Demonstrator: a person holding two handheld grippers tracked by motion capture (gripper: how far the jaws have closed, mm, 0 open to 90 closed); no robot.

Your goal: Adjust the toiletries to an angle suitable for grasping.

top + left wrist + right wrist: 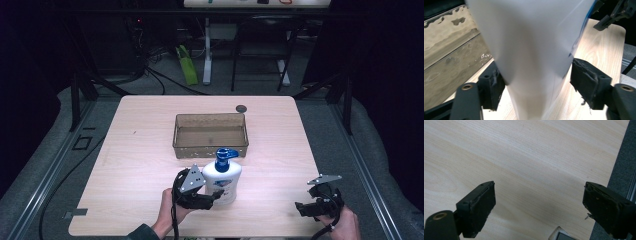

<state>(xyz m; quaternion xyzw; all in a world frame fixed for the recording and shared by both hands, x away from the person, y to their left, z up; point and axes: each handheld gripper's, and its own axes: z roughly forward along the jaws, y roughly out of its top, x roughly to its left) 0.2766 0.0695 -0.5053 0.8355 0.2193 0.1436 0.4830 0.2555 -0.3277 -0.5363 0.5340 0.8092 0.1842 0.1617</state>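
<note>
Two grippers are at work on the table point(150, 125), and the pump bottle point(222, 181) is the landmark for everything else. It stands upright, white with a blue pump head, its long axis vertical, on the near half of the table just in front of the clear plastic bin point(210, 134); whether bottle and bin touch cannot be told.

The left gripper point(216, 195) sits directly at the bottle's left and low on its body. In the left gripper view the bottle point(531, 50) fills the gap between the black jaws: the left pad point(495, 87) is against its side, while the right pad point(586, 85) is at its edge, contact there hard to judge. Call it a grip closing on the bottle, likely just seated.

The right gripper point(305, 209) lies well to the bottle's right, near the table's front edge, its jaws spread wide over bare wood with nothing between them, as the right gripper view point(536, 202) shows.

The bin lies beyond the bottle, away from the person, so the likely move is a lift up and forward by the left hand, which is nearer by far. Gripped low, the tall bottle may tip.
</note>
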